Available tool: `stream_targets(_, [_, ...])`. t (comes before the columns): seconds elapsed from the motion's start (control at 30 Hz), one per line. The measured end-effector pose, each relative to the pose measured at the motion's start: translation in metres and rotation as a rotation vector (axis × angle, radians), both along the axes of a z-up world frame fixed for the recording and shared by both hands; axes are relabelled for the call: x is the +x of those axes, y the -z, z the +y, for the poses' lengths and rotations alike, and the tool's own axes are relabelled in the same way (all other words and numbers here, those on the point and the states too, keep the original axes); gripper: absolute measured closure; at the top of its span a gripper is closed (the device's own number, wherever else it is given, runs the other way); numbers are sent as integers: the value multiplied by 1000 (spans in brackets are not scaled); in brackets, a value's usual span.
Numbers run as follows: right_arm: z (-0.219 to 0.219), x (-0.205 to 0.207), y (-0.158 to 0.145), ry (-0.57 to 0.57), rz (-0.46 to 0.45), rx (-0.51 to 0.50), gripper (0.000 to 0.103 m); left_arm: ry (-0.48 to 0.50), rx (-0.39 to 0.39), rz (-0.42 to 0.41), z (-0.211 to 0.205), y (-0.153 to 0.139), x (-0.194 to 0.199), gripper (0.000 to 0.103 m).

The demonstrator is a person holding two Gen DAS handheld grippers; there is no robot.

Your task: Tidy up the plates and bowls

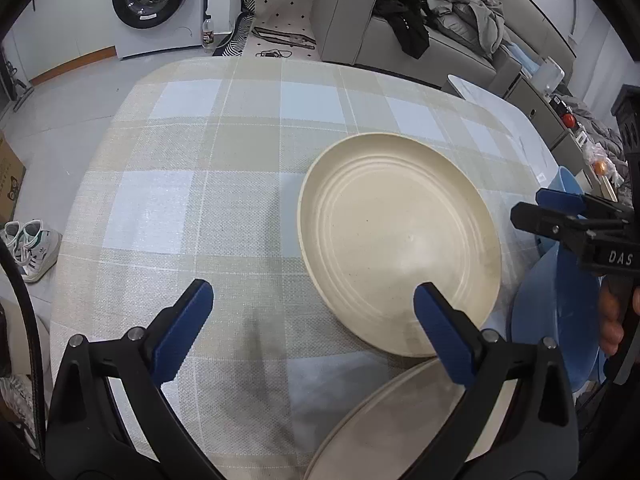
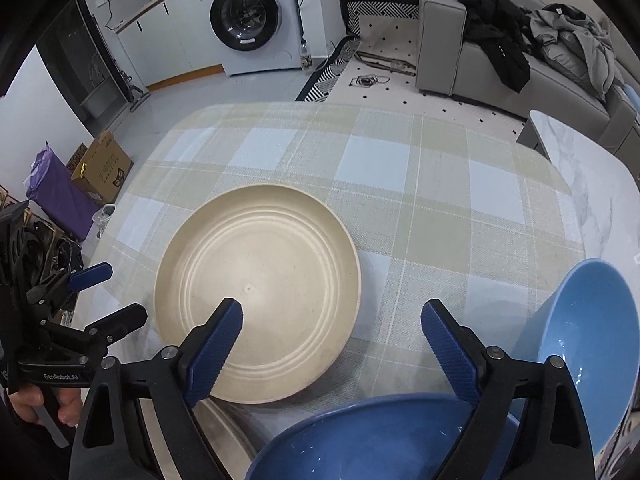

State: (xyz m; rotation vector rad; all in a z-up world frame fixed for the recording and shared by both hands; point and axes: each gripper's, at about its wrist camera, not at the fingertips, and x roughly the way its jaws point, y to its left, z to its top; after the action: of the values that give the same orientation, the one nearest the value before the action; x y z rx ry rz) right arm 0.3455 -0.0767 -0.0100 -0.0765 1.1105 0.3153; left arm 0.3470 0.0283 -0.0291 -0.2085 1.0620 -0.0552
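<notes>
A cream ridged plate [image 1: 400, 240] lies flat on the checked tablecloth; it also shows in the right wrist view [image 2: 256, 276]. A second cream plate [image 1: 400, 420] lies nearer, under my left gripper [image 1: 314, 308], which is open and empty above the cloth. A blue dish [image 2: 380, 440] lies under my right gripper [image 2: 332, 326], also open and empty. A blue bowl [image 2: 592, 344] stands at the right. The right gripper also shows in the left wrist view [image 1: 532, 208], and the left one in the right wrist view [image 2: 116, 292].
The table [image 2: 400, 168] has a checked cloth and a bare marble strip [image 2: 592, 184] at the right. Beyond it stand a washing machine [image 2: 248, 20], a grey sofa with clothes [image 2: 520, 52], and boxes [image 2: 100, 168] on the floor.
</notes>
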Motion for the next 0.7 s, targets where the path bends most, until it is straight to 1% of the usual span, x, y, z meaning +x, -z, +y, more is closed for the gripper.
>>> stream_targets(0.07, [-1,4,5,1,18,7,15,5,6,1,-2,3,2,4])
stream_targets(0.1, [-2,6,8,0,31,11,19,7,7,3,-3,5,4,5])
stream_targets(0.17, [-2,10,14,-6,59,20,22,8,-1,6,-3,9,7,7])
stream_targets(0.27, [-2,15,21,-4,84,17,23,7,-10,16,-4,14,11,12])
stream_targets(0.4, [-1,18,30,-11,108,19,30,12,-13,24,-6,20,14,19])
stream_targets(0.47, [0,19,33,-20,114,16,32,18,-16,28,-7,23,16,23])
stream_targets(0.53, [2,19,36,-32,122,16,37,24,-22,33,-9,26,18,31])
stream_targets(0.57, [3,20,37,-35,128,13,44,28,-23,36,-9,27,18,34])
stream_targets(0.6, [3,20,39,-34,134,5,48,33,-25,39,-10,29,19,39])
stream_targets(0.63, [4,20,41,-37,137,2,49,38,-25,43,-11,30,19,44])
stream_targets(0.7, [6,21,44,-42,143,-4,55,47,-24,44,-14,32,20,48])
